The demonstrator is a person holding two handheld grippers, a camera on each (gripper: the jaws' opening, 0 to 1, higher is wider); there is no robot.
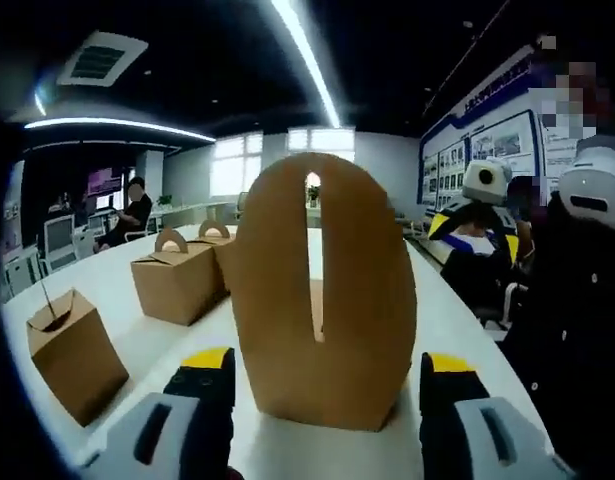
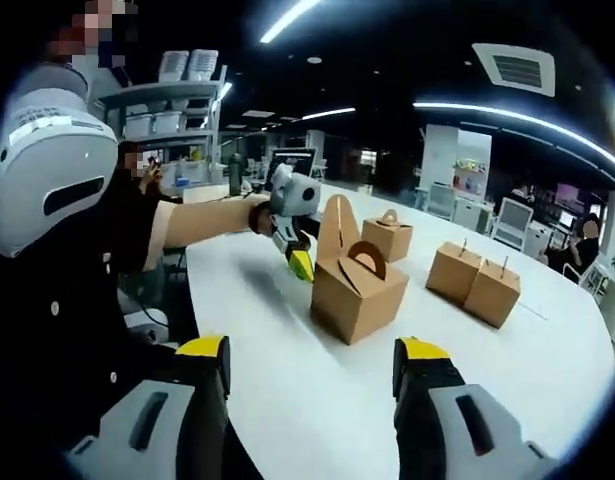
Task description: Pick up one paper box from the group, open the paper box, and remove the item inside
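Nearest in the left gripper view, a paper box [image 1: 322,300] with its tall handle flap raised stands on the white surface [image 1: 167,345] between the left gripper [image 1: 327,385] fingers, spread wide and gripping nothing. The right gripper [image 2: 312,375] (equally released) sees that box [image 2: 352,285] with three more boxes [image 2: 475,280] beyond, then office desks and ceiling light strips [image 2: 507,110].
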